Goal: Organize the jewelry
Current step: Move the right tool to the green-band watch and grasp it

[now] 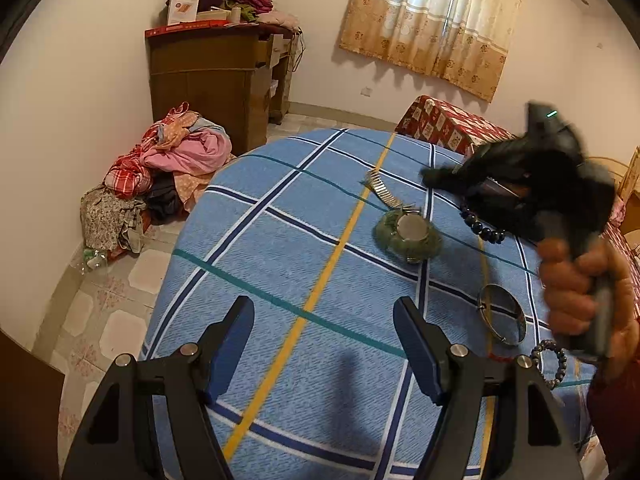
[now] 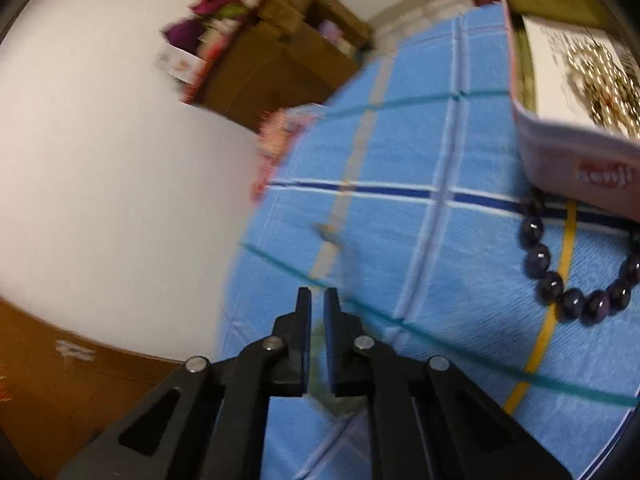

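Left claw (image 1: 324, 344) spread, empty above bed (image 1: 280, 240). Right claw (image 2: 317, 312) pressed together, nothing visibly held, bead bracelet (image 2: 576, 280) off right. Risk: blur suggests fast swing, snags beads, scatters them.

On the blue checked bedspread (image 1: 304, 240) lie two bead bracelets: a large-beaded one (image 1: 482, 228) at about three o'clock and a smaller one (image 1: 554, 362) at four o'clock. One metal bangle (image 1: 502, 314) sits between them. One watch (image 1: 408, 228) with a metal band lies near centre, on one green scrunchie (image 1: 412, 242). One open box (image 2: 576, 92) stands at two o'clock in the right wrist view. On the floor, one clothes heap (image 1: 160, 176) at nine o'clock; one wooden cabinet (image 1: 216, 80) at eleven. Two grippers, one per hand.
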`<control>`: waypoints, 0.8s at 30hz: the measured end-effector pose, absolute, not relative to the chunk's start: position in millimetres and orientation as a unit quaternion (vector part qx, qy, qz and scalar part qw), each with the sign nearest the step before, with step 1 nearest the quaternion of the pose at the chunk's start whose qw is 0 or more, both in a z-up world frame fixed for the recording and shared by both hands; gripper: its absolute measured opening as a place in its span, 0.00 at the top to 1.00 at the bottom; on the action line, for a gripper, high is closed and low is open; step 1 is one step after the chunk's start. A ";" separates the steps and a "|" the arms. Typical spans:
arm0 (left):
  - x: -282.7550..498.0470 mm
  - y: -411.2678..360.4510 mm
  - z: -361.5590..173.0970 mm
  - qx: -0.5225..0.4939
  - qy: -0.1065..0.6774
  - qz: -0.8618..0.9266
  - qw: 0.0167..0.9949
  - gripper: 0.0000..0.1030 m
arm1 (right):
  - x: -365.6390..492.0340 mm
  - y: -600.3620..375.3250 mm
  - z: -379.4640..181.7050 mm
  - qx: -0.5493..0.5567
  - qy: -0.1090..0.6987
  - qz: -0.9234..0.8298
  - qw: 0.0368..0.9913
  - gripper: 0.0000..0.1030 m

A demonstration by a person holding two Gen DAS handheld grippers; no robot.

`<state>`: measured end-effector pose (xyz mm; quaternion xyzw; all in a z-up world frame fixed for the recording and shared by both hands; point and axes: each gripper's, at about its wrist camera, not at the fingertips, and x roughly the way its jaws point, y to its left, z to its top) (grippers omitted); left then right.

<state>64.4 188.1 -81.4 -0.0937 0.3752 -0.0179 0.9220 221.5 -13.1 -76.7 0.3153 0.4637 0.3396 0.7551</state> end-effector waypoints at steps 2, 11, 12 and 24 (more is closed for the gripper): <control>67.6 185.8 -81.4 -0.094 0.378 -0.021 0.921 0.30 | 210.9 -17.7 -56.7 0.310 0.441 0.349 0.766 0.91; 68.5 176.1 -75.3 -0.097 0.375 -0.029 0.921 0.30 | 208.8 -10.7 -62.3 0.229 0.474 0.290 0.799 0.27; 67.7 174.6 -75.0 -0.094 0.375 -0.027 0.922 0.30 | 212.0 -4.4 -69.3 0.220 0.486 0.287 0.796 0.27; 64.0 193.8 -78.0 -0.116 0.379 -0.007 0.918 0.30 | 218.3 41.5 -96.1 0.053 0.488 0.248 0.835 0.64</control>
